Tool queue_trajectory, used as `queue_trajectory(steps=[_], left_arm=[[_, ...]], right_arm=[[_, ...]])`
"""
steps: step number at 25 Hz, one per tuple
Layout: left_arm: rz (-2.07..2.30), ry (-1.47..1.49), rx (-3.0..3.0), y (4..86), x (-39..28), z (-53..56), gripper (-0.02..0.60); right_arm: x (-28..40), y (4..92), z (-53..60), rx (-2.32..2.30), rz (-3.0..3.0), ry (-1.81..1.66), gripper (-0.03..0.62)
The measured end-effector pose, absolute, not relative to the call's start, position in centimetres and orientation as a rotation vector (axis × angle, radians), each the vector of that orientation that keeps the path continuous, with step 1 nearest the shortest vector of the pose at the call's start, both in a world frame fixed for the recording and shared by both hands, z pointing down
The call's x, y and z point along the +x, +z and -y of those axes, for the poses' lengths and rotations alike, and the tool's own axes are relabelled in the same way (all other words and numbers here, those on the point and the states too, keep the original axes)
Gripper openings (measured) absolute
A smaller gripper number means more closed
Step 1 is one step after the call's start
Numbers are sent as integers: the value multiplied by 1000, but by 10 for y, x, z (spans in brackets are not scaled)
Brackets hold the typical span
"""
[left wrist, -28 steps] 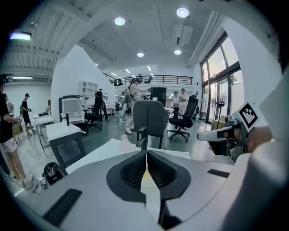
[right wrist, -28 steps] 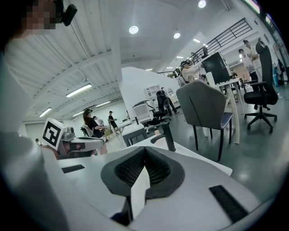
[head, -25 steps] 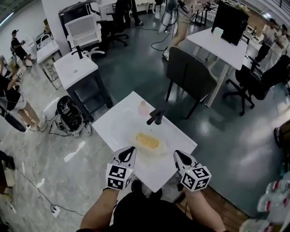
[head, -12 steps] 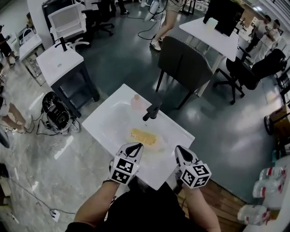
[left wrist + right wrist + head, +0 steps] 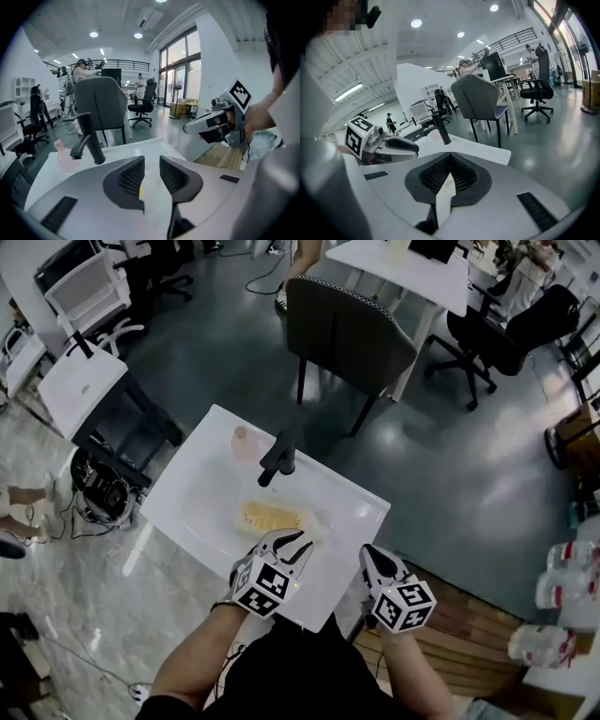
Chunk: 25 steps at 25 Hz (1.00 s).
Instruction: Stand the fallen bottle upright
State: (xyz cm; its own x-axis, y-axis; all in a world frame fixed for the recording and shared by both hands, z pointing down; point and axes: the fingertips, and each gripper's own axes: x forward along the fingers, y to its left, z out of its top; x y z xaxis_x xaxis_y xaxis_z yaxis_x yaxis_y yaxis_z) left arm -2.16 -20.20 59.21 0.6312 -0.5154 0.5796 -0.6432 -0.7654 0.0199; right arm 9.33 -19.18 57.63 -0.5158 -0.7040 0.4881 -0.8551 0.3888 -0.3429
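A yellowish bottle (image 5: 272, 517) lies on its side in the shallow basin of the white sink top (image 5: 202, 486); a sliver of it (image 5: 142, 190) shows beyond the jaws in the left gripper view. My left gripper (image 5: 298, 542) hovers at the bottle's near end. Its jaws have just been opening and stand apart with nothing between them. My right gripper (image 5: 367, 554) is shut and empty, over the sink top's near right edge, right of the bottle. The left gripper view also catches the right gripper (image 5: 186, 130), and the right gripper view shows the left gripper (image 5: 415, 149).
A black faucet (image 5: 277, 457) stands just behind the bottle, with a small pink container (image 5: 244, 440) upright to its left. A grey chair (image 5: 347, 334) sits beyond the sink top. Wooden boards (image 5: 469, 634) lie on the floor at the right, near several water bottles (image 5: 553, 615).
Both grippers have dropped and moved forward toward the sink top. The left gripper was shut and now has its jaws apart near the lying bottle. The head view has tilted further down.
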Motion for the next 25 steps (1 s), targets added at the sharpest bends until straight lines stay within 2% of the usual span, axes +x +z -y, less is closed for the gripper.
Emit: queue_trajectory(steps=[7, 10, 20, 25], left_arm=[[697, 1083, 2685, 637, 21, 215, 177], [599, 1190, 2700, 653, 39, 217, 189], [429, 1462, 2690, 697, 63, 223, 181], [365, 1588, 2705, 709, 70, 227, 133]], right_arm=[[113, 603, 198, 1365, 2365, 912, 14], [124, 608, 202, 1357, 2360, 937, 14], [160, 610, 218, 1377, 2341, 960, 14], [171, 609, 224, 1395, 2331, 973, 14]])
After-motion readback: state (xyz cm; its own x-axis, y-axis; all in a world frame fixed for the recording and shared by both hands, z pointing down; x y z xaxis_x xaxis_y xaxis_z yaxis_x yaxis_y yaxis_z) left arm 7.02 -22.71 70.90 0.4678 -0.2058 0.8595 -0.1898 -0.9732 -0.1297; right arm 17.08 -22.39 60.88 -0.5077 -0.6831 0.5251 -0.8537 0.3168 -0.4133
